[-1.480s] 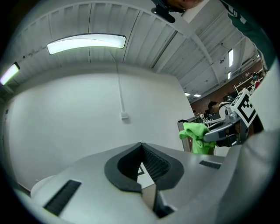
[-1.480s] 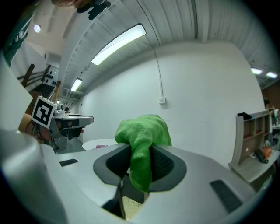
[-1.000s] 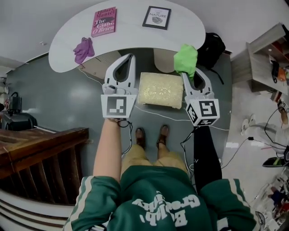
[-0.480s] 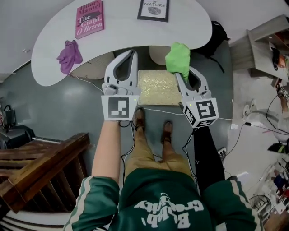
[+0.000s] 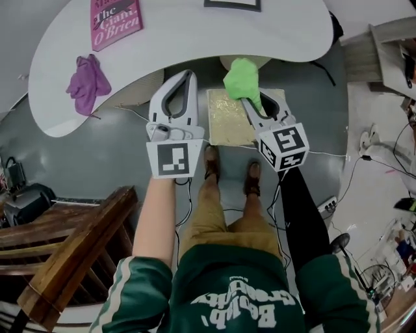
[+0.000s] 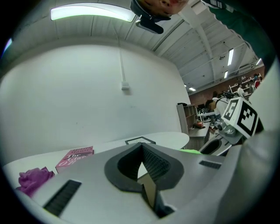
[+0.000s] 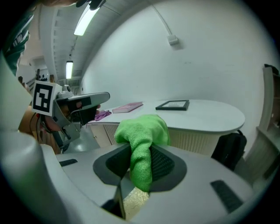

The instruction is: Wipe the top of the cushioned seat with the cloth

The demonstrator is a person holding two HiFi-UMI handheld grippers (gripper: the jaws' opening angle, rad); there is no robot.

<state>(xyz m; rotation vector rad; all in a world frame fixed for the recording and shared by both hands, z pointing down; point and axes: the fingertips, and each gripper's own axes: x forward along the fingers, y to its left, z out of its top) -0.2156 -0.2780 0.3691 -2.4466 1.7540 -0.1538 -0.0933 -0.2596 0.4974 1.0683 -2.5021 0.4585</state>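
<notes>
The cushioned seat [image 5: 229, 117] is a pale yellow square pad on the floor just below the white table, between my two grippers. A bright green cloth [image 5: 242, 78] is bunched in my right gripper [image 5: 250, 97], whose jaws are shut on it above the seat's far right corner; the same cloth [image 7: 142, 144] hangs between the jaws in the right gripper view. My left gripper [image 5: 177, 88] hovers left of the seat, jaws shut with nothing in them, tips [image 6: 142, 168] together.
A white curved table [image 5: 195, 39] spans the top, holding a pink book [image 5: 116, 23], a purple cloth [image 5: 88, 75] and a framed picture [image 5: 233, 4]. A wooden railing [image 5: 71, 253] stands at lower left. Cables [image 5: 338, 153] cross the floor at right. The person's shoes [image 5: 231, 172] stand before the seat.
The person has stepped forward toward the seat. Both grippers have moved ahead, and the right one has swung left so the green cloth now hangs over the seat.
</notes>
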